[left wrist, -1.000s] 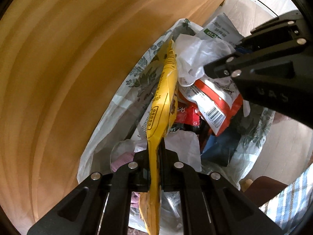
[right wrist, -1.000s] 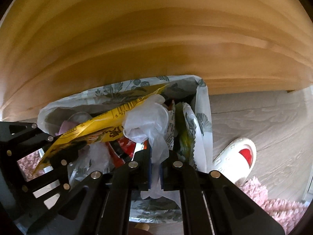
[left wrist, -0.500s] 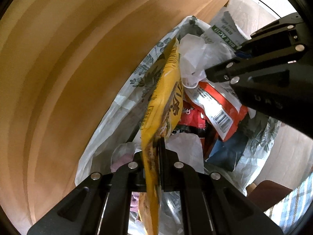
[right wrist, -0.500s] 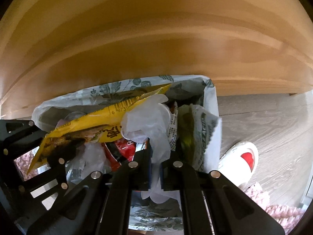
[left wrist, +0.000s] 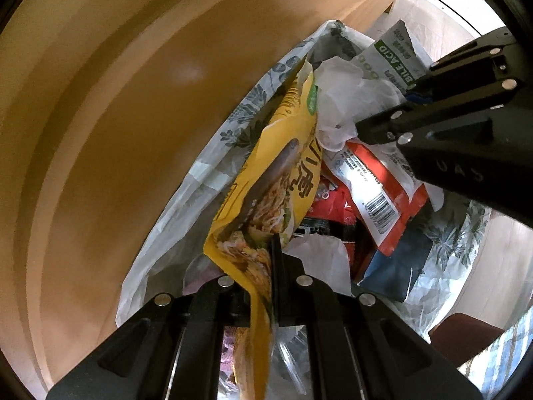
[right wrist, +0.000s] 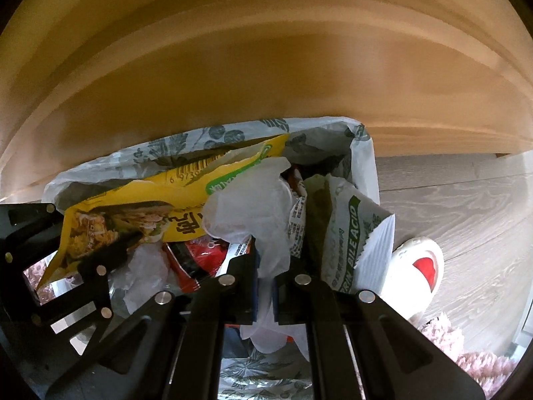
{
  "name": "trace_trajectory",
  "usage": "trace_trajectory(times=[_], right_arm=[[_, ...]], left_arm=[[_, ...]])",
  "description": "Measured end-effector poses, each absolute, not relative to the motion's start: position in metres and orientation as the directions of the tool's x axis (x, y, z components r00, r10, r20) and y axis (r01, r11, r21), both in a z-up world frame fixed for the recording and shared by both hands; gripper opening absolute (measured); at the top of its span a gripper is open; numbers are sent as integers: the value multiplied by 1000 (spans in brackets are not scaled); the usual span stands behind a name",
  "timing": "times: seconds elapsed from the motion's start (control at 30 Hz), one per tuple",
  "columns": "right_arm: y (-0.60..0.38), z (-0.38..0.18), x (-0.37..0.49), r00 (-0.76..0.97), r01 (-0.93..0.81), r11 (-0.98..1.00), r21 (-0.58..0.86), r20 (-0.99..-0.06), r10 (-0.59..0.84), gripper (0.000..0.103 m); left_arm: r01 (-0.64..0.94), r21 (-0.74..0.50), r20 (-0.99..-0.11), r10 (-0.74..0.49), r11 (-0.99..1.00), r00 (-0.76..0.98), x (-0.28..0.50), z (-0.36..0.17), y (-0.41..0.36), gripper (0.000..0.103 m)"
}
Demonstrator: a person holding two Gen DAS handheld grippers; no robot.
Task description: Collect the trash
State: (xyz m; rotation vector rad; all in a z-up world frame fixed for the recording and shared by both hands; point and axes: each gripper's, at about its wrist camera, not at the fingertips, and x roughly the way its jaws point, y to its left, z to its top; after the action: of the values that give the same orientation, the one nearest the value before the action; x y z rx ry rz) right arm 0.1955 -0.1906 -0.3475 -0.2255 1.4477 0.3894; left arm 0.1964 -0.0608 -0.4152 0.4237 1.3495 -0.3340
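The yellow packet (left wrist: 276, 180) has turned since a second ago: then it showed only its thin edge, and now its flat side with the noodle picture faces the left camera. The green-and-white pack (right wrist: 353, 233) has also popped up higher on the right side of the bag.

The left gripper (left wrist: 263, 276) is squeezed tight on the bottom of the yellow packet. The packet sticks up over the open trash bag (left wrist: 213, 173), and its top leans toward the wood wall (left wrist: 116, 116).

The right gripper (right wrist: 265, 266) is squeezed tight on a thin white plastic film (right wrist: 256, 206). The film bunches up above the fingers, right next to the yellow packet, and a bit hangs down under them too.

The bag has leaf prints and sits against the wood wall. Inside are a red wrapper (right wrist: 196, 256), a red-and-white packet (left wrist: 383, 193) and a dark blue one (left wrist: 396, 266). A white shoe with a red spot (right wrist: 416, 266) is on the floor just beside the bag.
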Motion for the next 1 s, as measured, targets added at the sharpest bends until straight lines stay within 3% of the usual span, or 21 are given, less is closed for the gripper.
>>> trace_trajectory(times=[1.0], right_arm=[[-184,-394,213,-35,-394,913,104,-995,98,5]], left_arm=[[474,51,-991,-15,879,134,216,-476,-44,4]])
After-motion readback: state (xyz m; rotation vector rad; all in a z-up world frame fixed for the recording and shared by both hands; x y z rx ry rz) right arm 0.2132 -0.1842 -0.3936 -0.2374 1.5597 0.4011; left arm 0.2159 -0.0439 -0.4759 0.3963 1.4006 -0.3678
